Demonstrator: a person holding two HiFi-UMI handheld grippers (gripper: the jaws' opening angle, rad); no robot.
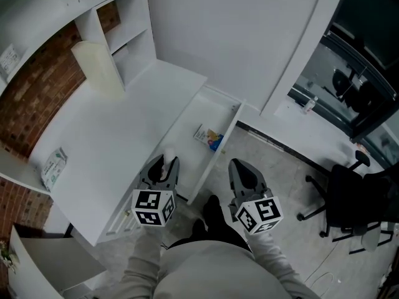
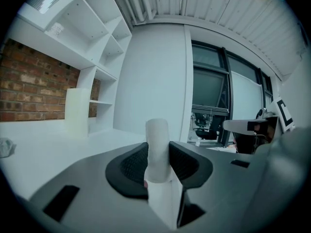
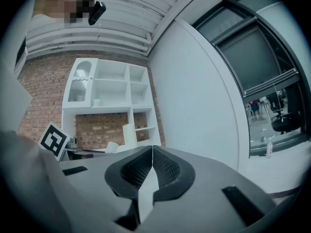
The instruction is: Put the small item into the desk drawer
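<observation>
In the head view my left gripper (image 1: 164,167) hovers over the front edge of the white desk (image 1: 106,136), shut on a small white cylindrical item (image 1: 168,159). The left gripper view shows that item (image 2: 157,147) standing upright between the dark pads (image 2: 133,165). The desk drawer (image 1: 206,108) stands pulled open just right of the left gripper, with a small blue-and-yellow packet (image 1: 209,137) inside. My right gripper (image 1: 245,174) hangs right of the drawer front, over the floor. Its jaws (image 3: 151,166) meet with nothing between them.
A tall pale container (image 1: 98,67) stands at the back of the desk beside white shelves (image 1: 128,23). A wrapped packet (image 1: 54,166) lies at the desk's left edge. A black office chair (image 1: 352,198) stands on the floor at right, and a small bottle (image 1: 310,104) sits on the window ledge.
</observation>
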